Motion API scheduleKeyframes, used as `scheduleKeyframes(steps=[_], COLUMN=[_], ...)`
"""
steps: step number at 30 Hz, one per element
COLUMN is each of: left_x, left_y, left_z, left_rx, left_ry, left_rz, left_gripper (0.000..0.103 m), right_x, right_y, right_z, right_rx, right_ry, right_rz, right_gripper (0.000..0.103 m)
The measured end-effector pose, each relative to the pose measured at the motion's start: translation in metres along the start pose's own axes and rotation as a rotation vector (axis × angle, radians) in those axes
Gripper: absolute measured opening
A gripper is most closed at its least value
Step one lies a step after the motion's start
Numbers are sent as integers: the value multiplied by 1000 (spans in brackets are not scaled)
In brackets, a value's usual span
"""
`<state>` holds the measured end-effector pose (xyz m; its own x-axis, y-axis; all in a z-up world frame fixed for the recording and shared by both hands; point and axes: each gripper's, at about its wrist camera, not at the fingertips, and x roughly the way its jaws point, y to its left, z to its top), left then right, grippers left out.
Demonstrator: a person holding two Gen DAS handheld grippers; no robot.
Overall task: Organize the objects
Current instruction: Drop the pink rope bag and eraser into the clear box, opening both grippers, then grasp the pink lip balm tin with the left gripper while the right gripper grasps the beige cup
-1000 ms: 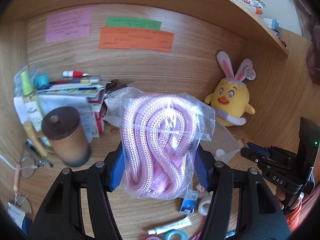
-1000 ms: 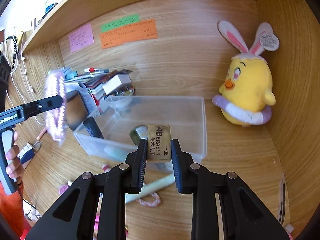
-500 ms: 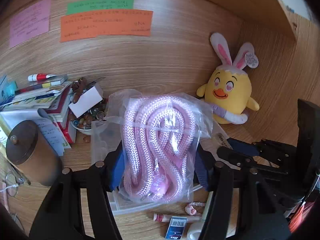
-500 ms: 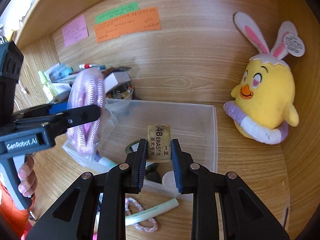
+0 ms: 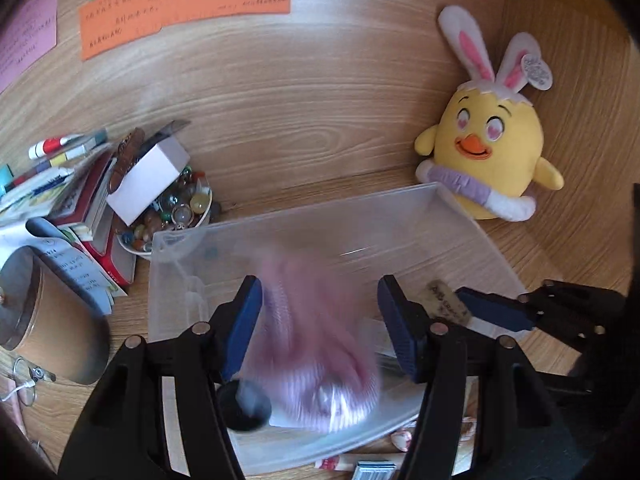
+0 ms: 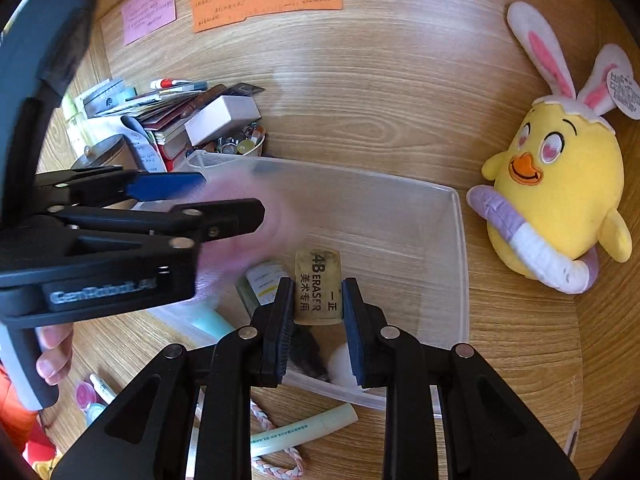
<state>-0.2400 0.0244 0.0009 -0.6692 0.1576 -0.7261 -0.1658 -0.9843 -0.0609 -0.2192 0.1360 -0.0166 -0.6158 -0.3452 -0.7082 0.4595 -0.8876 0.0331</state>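
A clear plastic bin [image 5: 460,232] [image 6: 460,264] sits on the wooden desk. The bagged pink rope [image 5: 316,360] is a motion blur dropping into the bin between my left gripper's [image 5: 320,320] spread blue pads; it shows as a pink smear in the right wrist view [image 6: 236,236]. My left gripper is open and hangs over the bin's left half [image 6: 200,196]. My right gripper [image 6: 318,304] is shut on a tan 4B eraser [image 6: 318,286], held over the bin's near side; the eraser also shows in the left wrist view [image 5: 446,304].
A yellow chick plush [image 6: 560,208] sits right of the bin. Books, a white box [image 5: 148,180], a bowl of marbles [image 5: 176,212] and a brown lidded cup [image 5: 48,316] stand to the left. A tube [image 6: 304,430] and braided cord [image 6: 276,464] lie before the bin.
My left gripper moved over the bin, opened and let go of the bagged rope, which is falling in. My right gripper came closer to the bin with the eraser.
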Motion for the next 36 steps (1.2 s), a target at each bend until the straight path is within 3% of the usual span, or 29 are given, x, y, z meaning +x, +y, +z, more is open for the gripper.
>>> scheduleKeyframes(steps=[8,11,14,16,19,29,36], left_x=[-21,-39,-57,-67,-79,-101,-105], left_y=[4,3,3,5,11,41,62], left_z=[-1,-4,-14,-23,-43,-115,-163], left_rx=[-8,4,16,17,11,-30,-90], left_ry=[-30,-51,-74,-84,-81,-8,69], left_rz=[-24,-31,-20,-8,12,92,91], left_gripper=[60,62,73,83,89,93,93], right_x=[-19,-31,-46,-56,-69,-87,-69], right_y=[5,7,9,12,17,40,50], right_z=[3,0,-7,-13,-24,-63,-82], right_rx=[-14,-17,-22,-29,-41,-62,-52], right_ry=[-29,-47,-70,-84,-98,-107,-40], right_rz=[24,33,44,50,54,82,109], right_gripper=[23,29,37,42,48,60,61])
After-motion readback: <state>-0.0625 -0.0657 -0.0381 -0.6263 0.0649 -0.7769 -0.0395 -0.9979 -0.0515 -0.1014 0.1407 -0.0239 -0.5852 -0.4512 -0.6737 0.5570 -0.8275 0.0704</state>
